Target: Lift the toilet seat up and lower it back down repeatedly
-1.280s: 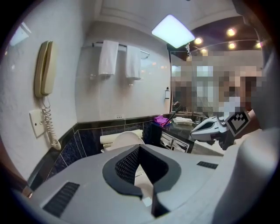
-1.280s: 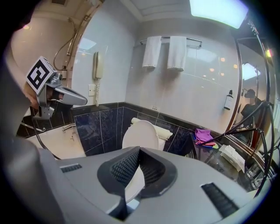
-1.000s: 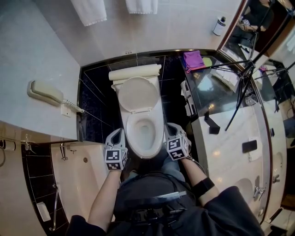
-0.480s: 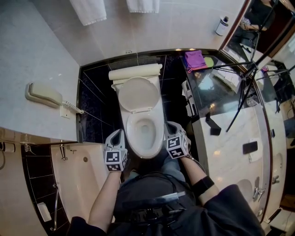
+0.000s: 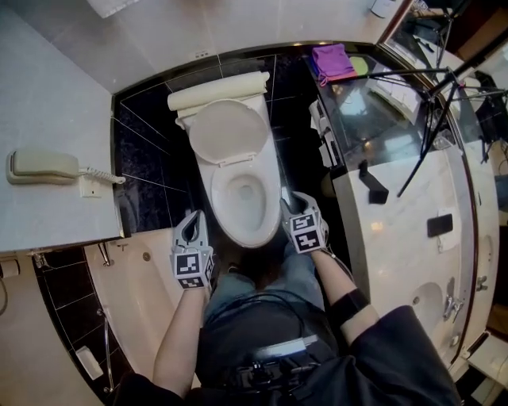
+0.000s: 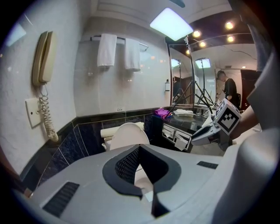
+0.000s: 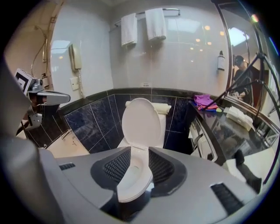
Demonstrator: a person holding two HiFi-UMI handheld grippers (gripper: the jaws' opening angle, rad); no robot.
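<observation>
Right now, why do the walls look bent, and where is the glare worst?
Right gripper view: a wide-angle lens bows the towel rail and tiled wall, with black corners. Left gripper view: same bending, and the ceiling light blows out white. Head view: milder curving, and the dark glossy counter shows reflections.

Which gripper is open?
The right gripper: its jaws have just been opening and stand apart, nothing gripped between them; the left gripper has its tips together.

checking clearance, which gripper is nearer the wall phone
Left. The left gripper sits beside the toilet on the side of the wall phone; the right gripper is across the toilet by the counter, jaws just opening, toilet rim seen between them, ungripped.
</observation>
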